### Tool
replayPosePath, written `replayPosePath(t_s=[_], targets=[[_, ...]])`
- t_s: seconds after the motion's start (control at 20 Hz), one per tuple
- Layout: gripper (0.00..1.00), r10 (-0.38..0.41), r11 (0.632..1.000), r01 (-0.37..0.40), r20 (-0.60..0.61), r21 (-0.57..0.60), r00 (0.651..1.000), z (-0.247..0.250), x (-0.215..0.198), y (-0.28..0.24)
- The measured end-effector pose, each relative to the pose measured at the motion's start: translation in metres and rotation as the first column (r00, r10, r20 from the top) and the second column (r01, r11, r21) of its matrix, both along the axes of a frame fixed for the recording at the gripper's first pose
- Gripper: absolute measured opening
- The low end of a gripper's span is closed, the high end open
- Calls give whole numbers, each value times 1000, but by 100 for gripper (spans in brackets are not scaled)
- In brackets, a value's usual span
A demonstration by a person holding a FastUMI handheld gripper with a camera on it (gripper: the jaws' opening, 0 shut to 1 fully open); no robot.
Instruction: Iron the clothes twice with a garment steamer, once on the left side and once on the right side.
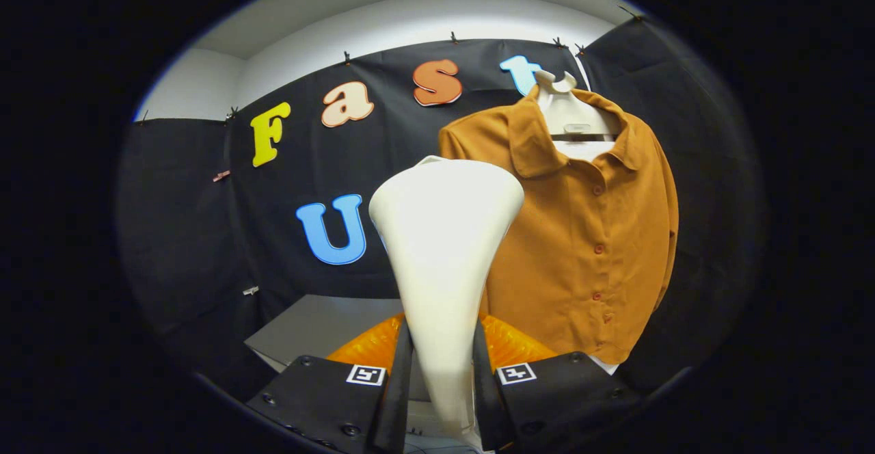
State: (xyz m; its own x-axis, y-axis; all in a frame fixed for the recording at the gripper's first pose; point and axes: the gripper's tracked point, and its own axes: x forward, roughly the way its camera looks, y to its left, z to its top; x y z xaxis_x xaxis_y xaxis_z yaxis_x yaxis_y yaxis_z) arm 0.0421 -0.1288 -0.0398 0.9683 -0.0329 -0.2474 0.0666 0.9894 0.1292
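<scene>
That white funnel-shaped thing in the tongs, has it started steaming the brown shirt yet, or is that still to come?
Done: the tongs are shut on the white steamer head, both fingers pressing its neck. In hand: it is raised in front of the brown shirt on its hanger; whether it touches the cloth is unclear. Left, apparently: both passes, left and right.

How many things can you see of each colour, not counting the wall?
White: 2, the cone-shaped white plastic steamer gripped between the gripper fingers, and the white hanger.
Brown-orange: 1, the buttoned shirt hanging beyond the steamer.
Bright orange: 1, a ribbed object behind the fingers.
Total: 4
</scene>
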Motion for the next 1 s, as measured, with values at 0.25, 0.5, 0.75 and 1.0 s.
replayPosePath(t_s=[0.25,0.5,0.75,1.0], targets=[[44,34,999,-33,42,-7,999,21,-2,67],[44,72,997,-72,43,-5,996,24,-10,111],[44,78,997,-77,52,-14,996,30,-12,127],[44,71,997,-70,60,-27,996,35,-14,130]])
